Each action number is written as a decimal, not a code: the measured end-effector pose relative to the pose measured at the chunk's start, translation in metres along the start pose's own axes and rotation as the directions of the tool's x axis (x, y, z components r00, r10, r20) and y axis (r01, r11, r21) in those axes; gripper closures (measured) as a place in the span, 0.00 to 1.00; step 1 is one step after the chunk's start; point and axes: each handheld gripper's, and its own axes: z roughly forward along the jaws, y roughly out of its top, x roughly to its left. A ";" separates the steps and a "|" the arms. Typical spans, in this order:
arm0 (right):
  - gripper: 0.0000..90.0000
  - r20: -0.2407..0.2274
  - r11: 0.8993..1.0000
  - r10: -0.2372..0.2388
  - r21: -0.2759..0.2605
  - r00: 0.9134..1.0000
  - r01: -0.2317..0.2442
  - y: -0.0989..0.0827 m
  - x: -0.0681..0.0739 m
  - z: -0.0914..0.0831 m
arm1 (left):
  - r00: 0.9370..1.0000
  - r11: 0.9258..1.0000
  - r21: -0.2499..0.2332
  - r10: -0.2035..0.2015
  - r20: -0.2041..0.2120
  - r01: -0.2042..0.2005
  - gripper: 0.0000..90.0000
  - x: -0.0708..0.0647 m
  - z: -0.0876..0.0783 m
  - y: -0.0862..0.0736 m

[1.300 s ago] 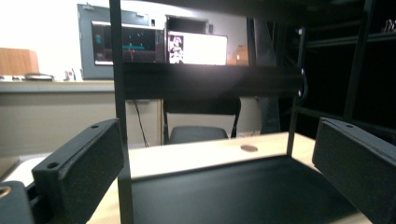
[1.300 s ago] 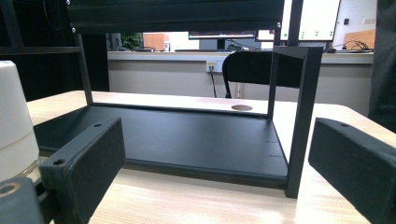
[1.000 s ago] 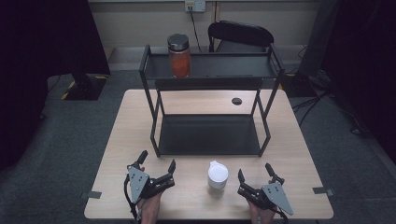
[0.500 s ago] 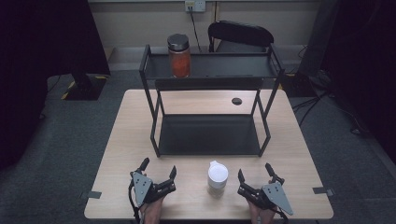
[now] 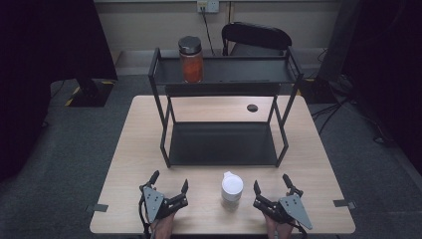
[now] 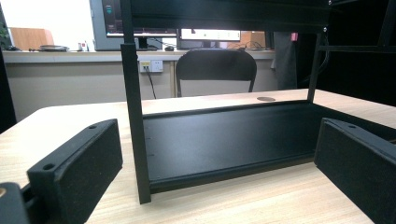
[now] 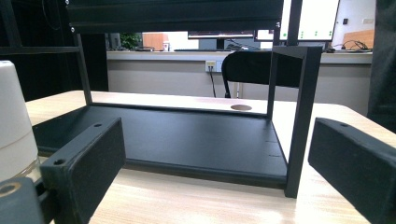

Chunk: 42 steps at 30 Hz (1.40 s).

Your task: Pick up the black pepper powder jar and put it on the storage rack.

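Two hand-held tools wait at the near edge of a wooden bench (image 5: 149, 124), a white-lidded container (image 5: 232, 187) standing between them. At about 7 o'clock on the bench, the left tool (image 5: 169, 185) rests with its jaws spread wide and nothing between them; from the left gripper view its line of sight runs straight at the front left post of the black shelf rack (image 5: 222, 144). The container stands upright at 6 o'clock, just in front of the rack's lower shelf, well short of either tool's jaws. At about 5 o'clock the right tool (image 5: 271, 184) is likewise wide open and empty, with the container (image 7: 14, 126) at the left margin of the right gripper view.

The likely trouble lies in the approach: the container looks tall for its base, so a jaw arriving off-centre could nudge it over or push it against the rack. A lift toward the upper shelf risks clipping the crossbar, or crowding the red-filled jar (image 5: 191, 59) at 11 o'clock up there.
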 end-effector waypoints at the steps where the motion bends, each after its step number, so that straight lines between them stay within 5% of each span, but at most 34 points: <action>1: 0.03 0.000 1.000 0.000 0.000 1.000 0.000 0.000 0.000 0.000 | 1.000 1.000 0.000 0.000 -0.001 0.000 0.00 0.000 0.000 0.000; 22: 0.02 0.011 1.000 0.008 -0.011 1.000 -0.008 0.003 0.002 -0.003 | 1.000 1.000 0.002 0.001 -0.024 -0.001 0.00 -0.004 0.000 0.000; 28: 0.02 0.011 0.998 0.015 -0.056 1.000 -0.014 0.014 0.006 -0.011 | 1.000 1.000 0.002 0.001 -0.024 -0.001 0.00 -0.004 0.000 0.000; 42: 0.02 -0.087 0.993 0.020 -0.113 0.996 -0.030 0.043 0.021 -0.017 | 1.000 1.000 0.002 0.000 -0.026 0.000 0.00 -0.004 0.000 0.000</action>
